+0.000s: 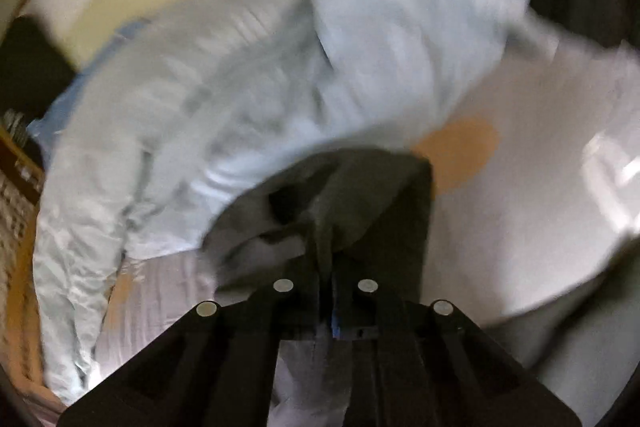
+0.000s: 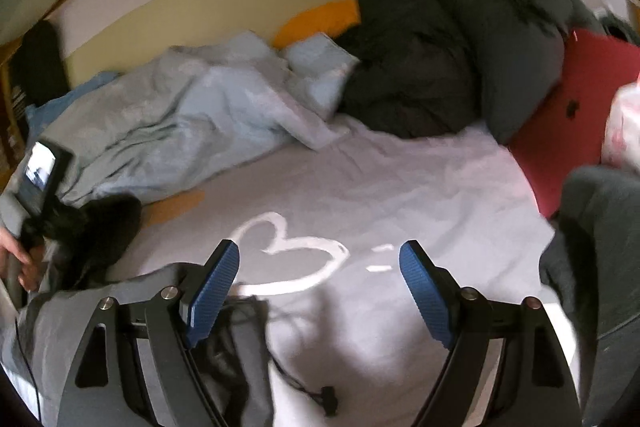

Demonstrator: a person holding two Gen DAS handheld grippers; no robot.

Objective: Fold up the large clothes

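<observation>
My left gripper [image 1: 326,267] is shut on a dark grey garment [image 1: 360,195], whose cloth bunches up between the fingers and hangs in front of the lens; the view is motion-blurred. In the right wrist view that grey garment [image 2: 56,323] lies at the lower left with a black drawstring [image 2: 296,379] trailing onto the sheet, and the left gripper's body and a hand [image 2: 24,259] hold its dark end at the left edge. My right gripper [image 2: 320,287] is open and empty above the pale sheet [image 2: 400,187], its blue pads [image 2: 216,291] wide apart.
A crumpled light blue quilt [image 2: 180,123] lies across the back of the bed, also filling the left wrist view [image 1: 280,67]. Dark jackets [image 2: 440,67] are heaped at the back right. A red laptop [image 2: 572,115] leans at the right. Another dark garment [image 2: 600,247] sits at the right edge.
</observation>
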